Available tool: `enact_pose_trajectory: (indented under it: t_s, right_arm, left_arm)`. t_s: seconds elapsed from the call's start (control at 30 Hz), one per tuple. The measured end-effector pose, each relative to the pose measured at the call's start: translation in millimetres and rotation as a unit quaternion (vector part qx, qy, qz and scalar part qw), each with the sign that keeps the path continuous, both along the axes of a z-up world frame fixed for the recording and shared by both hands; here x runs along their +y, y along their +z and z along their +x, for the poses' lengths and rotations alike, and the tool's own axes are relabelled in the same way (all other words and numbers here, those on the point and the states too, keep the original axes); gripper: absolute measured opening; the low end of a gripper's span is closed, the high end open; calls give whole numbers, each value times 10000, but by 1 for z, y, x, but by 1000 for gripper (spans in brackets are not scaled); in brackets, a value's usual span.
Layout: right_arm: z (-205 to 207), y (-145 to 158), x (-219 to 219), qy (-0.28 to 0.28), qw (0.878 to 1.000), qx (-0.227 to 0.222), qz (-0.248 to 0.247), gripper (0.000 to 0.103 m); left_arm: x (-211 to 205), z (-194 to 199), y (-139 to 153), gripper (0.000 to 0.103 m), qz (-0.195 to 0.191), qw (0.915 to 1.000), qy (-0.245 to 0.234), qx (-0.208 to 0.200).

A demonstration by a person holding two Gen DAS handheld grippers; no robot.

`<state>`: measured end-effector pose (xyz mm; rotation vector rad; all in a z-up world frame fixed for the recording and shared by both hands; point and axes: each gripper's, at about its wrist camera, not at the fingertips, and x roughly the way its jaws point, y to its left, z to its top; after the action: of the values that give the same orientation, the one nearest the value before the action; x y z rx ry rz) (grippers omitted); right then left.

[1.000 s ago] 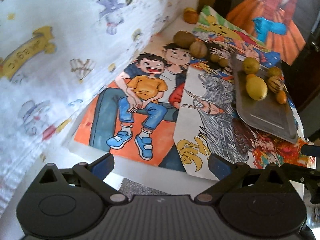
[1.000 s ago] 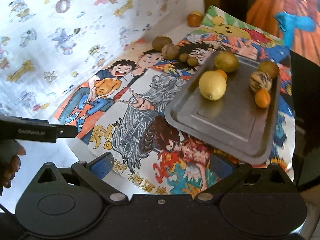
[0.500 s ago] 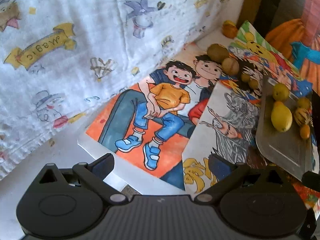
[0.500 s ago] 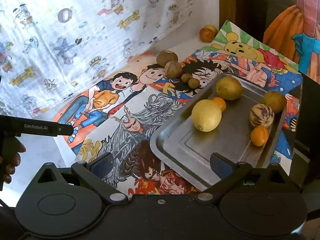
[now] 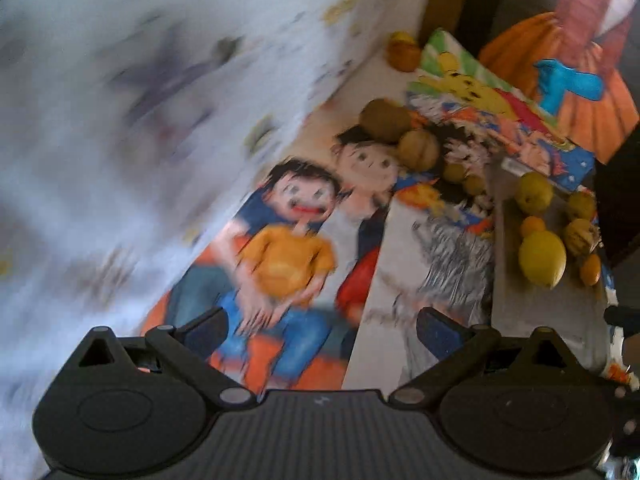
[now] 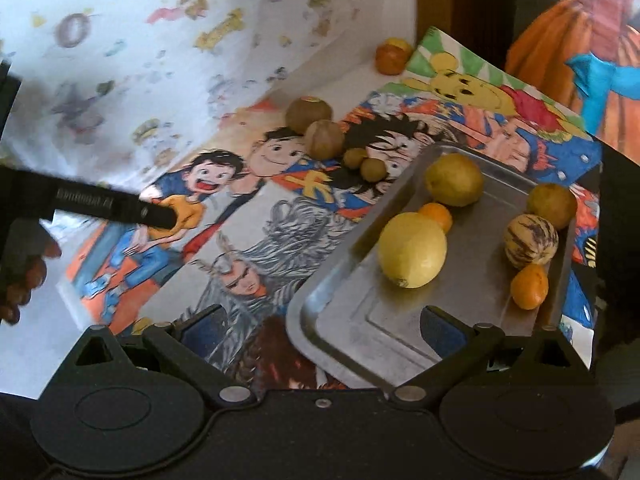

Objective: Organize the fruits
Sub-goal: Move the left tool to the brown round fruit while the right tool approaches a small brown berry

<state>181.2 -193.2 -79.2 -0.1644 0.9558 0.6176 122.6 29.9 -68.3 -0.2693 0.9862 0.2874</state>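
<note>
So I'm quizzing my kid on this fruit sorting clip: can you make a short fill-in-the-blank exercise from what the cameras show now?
1. The metal tray holds ____ fruits.
2. The biggest fruit on the tray is the yellow ____, next to a small orange fruit.
3. The striped fruit lies on the ____.
4. The left gripper and the right gripper both hold ____.

Missing words: six; lemon; tray; nothing

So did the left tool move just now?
Yes. In the right wrist view the left tool has pushed forward over the cartoon boy picture, toward the brown fruits.
</note>
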Motion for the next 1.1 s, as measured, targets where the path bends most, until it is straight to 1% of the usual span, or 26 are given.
enact_pose_trajectory:
  t_s: [0.07, 0.23, 0.33, 0.43, 0.57, 0.73, 0.87, 0.97, 1.1]
  right_arm:
    - [2, -3, 3, -98, 9999, 17, -53, 102]
    - [-1, -13, 10, -239, 9990, -156, -330, 102]
    - [-1, -17, 12, -332, 9983, -143, -456, 102]
    - [4, -16, 19, -266, 9974, -278, -617, 102]
    - [28, -9, 35, -159, 9959, -557, -695, 102]
    - [68, -9, 57, 56, 9920, -945, -834, 102]
    - [93, -16, 68, 356, 9872, -1109, -1093, 94]
    - [103, -19, 73, 602, 9831, -1191, -1252, 87]
    - [118, -28, 83, 880, 9784, -1175, -1457, 79]
  left_arm:
    - [3, 20, -2, 102, -62, 9999, -153, -34]
    - [3, 67, -6, 102, -206, 9985, -493, -139]
    - [3, 94, -17, 102, -429, 9969, -603, -251]
    - [3, 117, -27, 102, -601, 9967, -514, -155]
    - [7, 141, -36, 102, -949, 9947, -352, -207]
    - [16, 164, -40, 102, -1054, 9942, -20, -197]
    - [23, 181, -41, 102, -1123, 9935, 31, -168]
    - [26, 191, -42, 102, -1089, 9939, -128, -145]
    - [27, 199, -47, 96, -1101, 9932, -379, -95]
